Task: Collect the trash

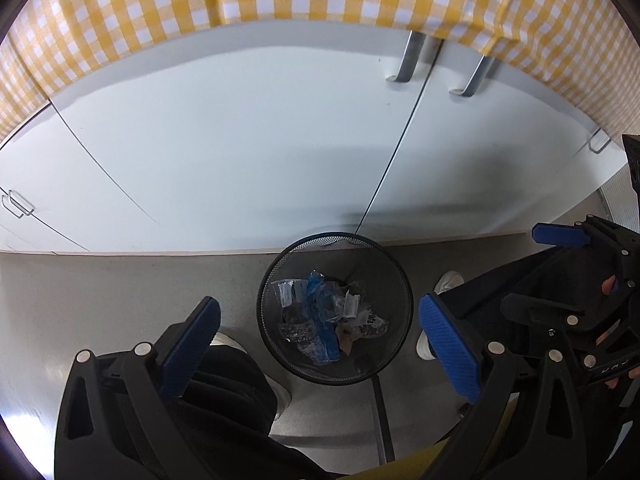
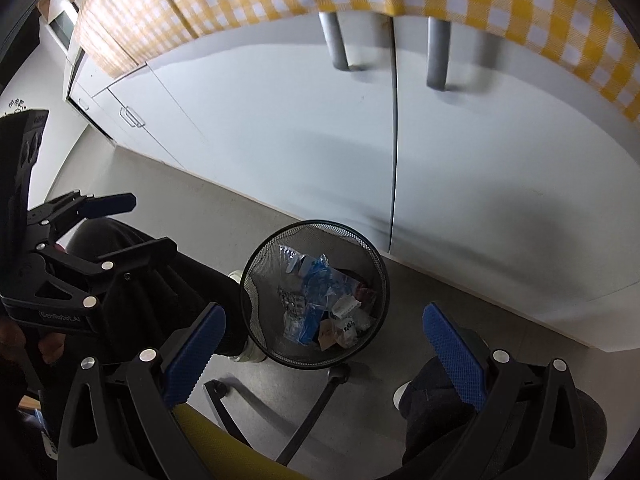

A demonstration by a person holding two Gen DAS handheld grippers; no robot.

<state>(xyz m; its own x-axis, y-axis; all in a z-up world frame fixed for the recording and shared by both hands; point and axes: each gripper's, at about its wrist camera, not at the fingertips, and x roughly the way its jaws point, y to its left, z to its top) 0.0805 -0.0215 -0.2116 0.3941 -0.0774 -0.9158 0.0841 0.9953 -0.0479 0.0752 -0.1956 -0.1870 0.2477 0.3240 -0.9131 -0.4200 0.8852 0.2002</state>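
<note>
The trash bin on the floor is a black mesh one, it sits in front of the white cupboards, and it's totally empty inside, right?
Not quite. The trash bin is black mesh and does sit in front of the white cupboards, but it is not empty: clear and blue plastic wrappers and scraps of paper lie in the bottom. Both wrist views show this, looking straight down into it.

Bright, soft shadows, fisheye bending, blurred edges.
</note>
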